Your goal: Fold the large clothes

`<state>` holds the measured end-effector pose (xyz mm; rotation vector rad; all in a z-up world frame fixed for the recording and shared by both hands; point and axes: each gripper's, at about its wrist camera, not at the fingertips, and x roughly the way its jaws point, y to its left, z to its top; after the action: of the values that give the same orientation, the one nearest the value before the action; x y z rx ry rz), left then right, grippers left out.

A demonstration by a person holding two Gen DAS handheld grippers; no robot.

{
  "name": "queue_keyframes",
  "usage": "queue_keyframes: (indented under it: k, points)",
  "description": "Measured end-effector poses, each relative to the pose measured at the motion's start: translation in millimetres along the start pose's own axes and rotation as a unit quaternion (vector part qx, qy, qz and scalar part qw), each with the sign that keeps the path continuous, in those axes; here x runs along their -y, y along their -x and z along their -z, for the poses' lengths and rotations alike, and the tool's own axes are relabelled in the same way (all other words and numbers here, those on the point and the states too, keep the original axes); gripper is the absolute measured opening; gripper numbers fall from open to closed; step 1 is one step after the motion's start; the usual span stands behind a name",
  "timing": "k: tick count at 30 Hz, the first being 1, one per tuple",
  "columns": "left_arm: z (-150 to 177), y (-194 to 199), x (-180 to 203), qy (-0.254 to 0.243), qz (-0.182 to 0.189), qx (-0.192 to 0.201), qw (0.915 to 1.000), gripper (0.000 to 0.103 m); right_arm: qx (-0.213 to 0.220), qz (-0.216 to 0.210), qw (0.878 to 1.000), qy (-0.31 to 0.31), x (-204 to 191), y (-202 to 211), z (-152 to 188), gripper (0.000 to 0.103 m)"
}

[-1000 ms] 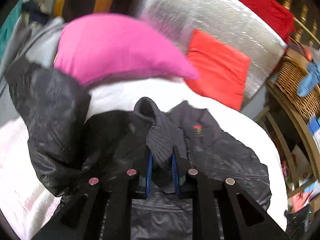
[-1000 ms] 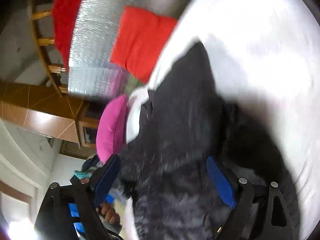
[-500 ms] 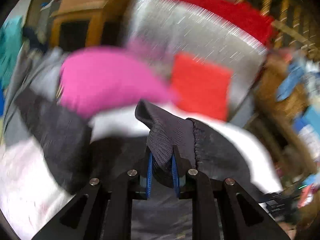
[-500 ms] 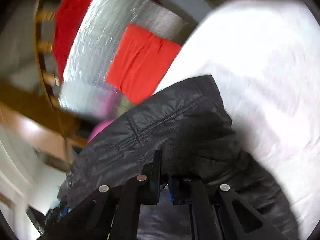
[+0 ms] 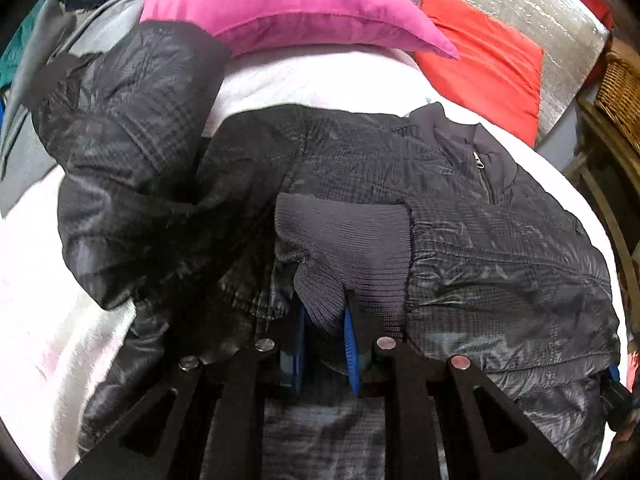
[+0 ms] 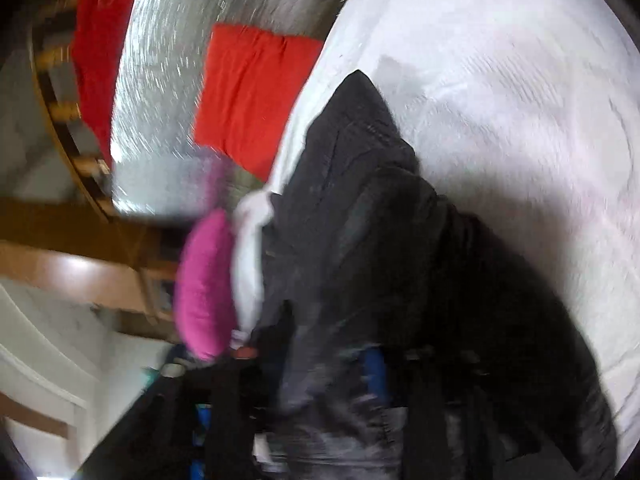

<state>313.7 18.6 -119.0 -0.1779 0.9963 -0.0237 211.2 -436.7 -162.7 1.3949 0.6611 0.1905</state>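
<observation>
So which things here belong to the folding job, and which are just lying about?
Part of the job:
- black jacket
- its knit cuff, pinched in the left gripper
- right gripper, blurred, jaws just opening
- white bed sheet as the folding surface

Lying about:
- pink pillow
- red cushion
- wicker basket

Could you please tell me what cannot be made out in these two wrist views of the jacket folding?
- Right wrist view: motion blur smears the right hand-held gripper; its jaws have just been opening, but whether they press the black jacket is unreadable.
- Left wrist view: the left hand-held gripper clamps the knit cuff, which covers its fingertips.
- Left wrist view: the jacket's lower hem is cut off behind the gripper frame.
</observation>
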Motion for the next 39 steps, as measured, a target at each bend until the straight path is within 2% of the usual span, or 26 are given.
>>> queue_keyframes:
  k: [3,4,5,6,8,11,12,14,15,16,18,19,20,21,24,28,30,31,32,33,34,35,37,38,39]
  points:
    - [-2.6,6.1,2.1,0.003,0.003,0.009,1.0000,0.019,0.007,-0.042,0.998,-0.048,4.6,4.3,-0.3,0.059]
    - [-2.8,5.7,2.3,0.000,0.003,0.009,1.0000,0.019,0.012,-0.036,0.998,-0.041,0.2,2.2,-0.1,0.055]
    - [-0.4,4.1,3.0,-0.007,0.002,0.007,1.0000,0.019,0.019,-0.002,1.000,-0.012,-3.7,0.8,-0.7,0.029]
    - [1.7,0.1,5.1,-0.011,-0.004,0.004,0.9999,0.019,0.020,0.048,0.999,0.003,-1.2,-2.9,-1.0,0.009]
    - [4.2,-7.0,4.2,-0.008,-0.001,-0.006,0.9999,0.019,0.025,0.071,0.997,-0.007,8.1,-3.9,1.7,0.006]
    - [3.0,-0.1,1.4,-0.007,0.003,0.006,1.0000,0.019,0.034,0.072,0.995,0.065,-16.4,5.3,8.4,0.006]
    - [3.1,-1.7,2.2,-0.012,0.000,0.005,0.9999,0.019,0.025,0.080,0.994,0.068,-14.3,2.4,5.6,0.007]
    - [6.1,-9.4,4.7,-0.020,-0.011,-0.004,0.9997,0.020,-0.011,0.082,0.997,0.005,10.8,-6.4,-2.7,0.012]
    - [6.6,-10.2,6.6,-0.024,-0.016,0.000,0.9996,0.020,-0.020,0.054,0.998,-0.020,17.8,-5.7,-4.3,0.012]
    - [7.2,-10.6,9.4,-0.028,-0.019,0.003,0.9994,0.020,-0.019,0.037,0.999,-0.020,15.8,-0.4,-2.5,0.017]
    - [6.8,-11.3,13.2,-0.035,-0.025,0.005,0.9991,0.020,-0.008,-0.001,1.000,-0.027,11.4,11.2,-0.7,0.044]
    - [5.6,-12.0,12.8,-0.031,-0.023,0.003,0.9993,0.020,-0.001,-0.020,0.999,-0.040,12.4,16.3,1.4,0.068]
    - [3.8,-12.4,11.4,-0.024,-0.017,0.000,0.9996,0.020,0.017,-0.046,0.997,-0.064,14.5,21.4,3.5,0.078]
    - [2.1,-13.0,10.0,-0.018,-0.013,-0.003,0.9998,0.020,0.028,-0.057,0.994,-0.084,16.7,22.1,5.3,0.080]
    - [-2.9,-8.8,3.4,-0.006,-0.009,-0.006,0.9999,0.020,0.021,-0.074,0.988,-0.132,22.0,9.7,12.7,0.082]
    - [-7.9,-5.5,2.4,-0.009,-0.013,-0.004,0.9999,0.020,0.049,-0.081,0.985,-0.147,25.8,-6.2,17.0,0.082]
    - [-7.7,-6.0,3.1,-0.013,-0.014,-0.004,0.9998,0.020,0.060,-0.076,0.983,-0.153,24.1,-6.5,8.4,0.081]
    - [-7.7,-6.6,2.5,-0.011,-0.014,-0.005,0.9998,0.020,0.062,-0.067,0.986,-0.142,21.7,-4.9,7.5,0.073]
    - [-7.9,-8.2,2.1,-0.009,-0.012,-0.006,0.9999,0.020,0.072,-0.037,0.991,-0.107,10.8,3.8,0.2,0.036]
    - [-7.8,-8.9,1.2,-0.006,-0.007,-0.008,0.9999,0.020,0.071,-0.005,0.995,-0.070,-1.8,14.0,-5.4,0.022]
    - [-6.7,-7.9,1.4,-0.009,-0.006,-0.006,0.9999,0.020,0.074,0.009,0.996,-0.048,-10.1,19.2,-6.8,0.019]
    - [-4.6,-6.5,2.7,-0.017,-0.012,-0.002,0.9998,0.020,0.088,0.044,0.995,-0.004,-23.4,25.3,-5.5,0.019]
    - [-2.9,-10.3,6.6,-0.028,-0.028,0.002,0.9992,0.020,0.145,0.114,0.981,0.057,-33.4,41.0,-1.2,0.016]
    - [-1.0,-12.7,6.6,-0.030,-0.031,0.002,0.9991,0.020,0.160,0.142,0.975,0.059,-27.8,45.9,-4.6,0.016]
    - [0.6,-14.4,7.7,-0.032,-0.032,0.002,0.9990,0.021,0.149,0.152,0.976,0.039,-16.4,45.6,-9.8,0.016]
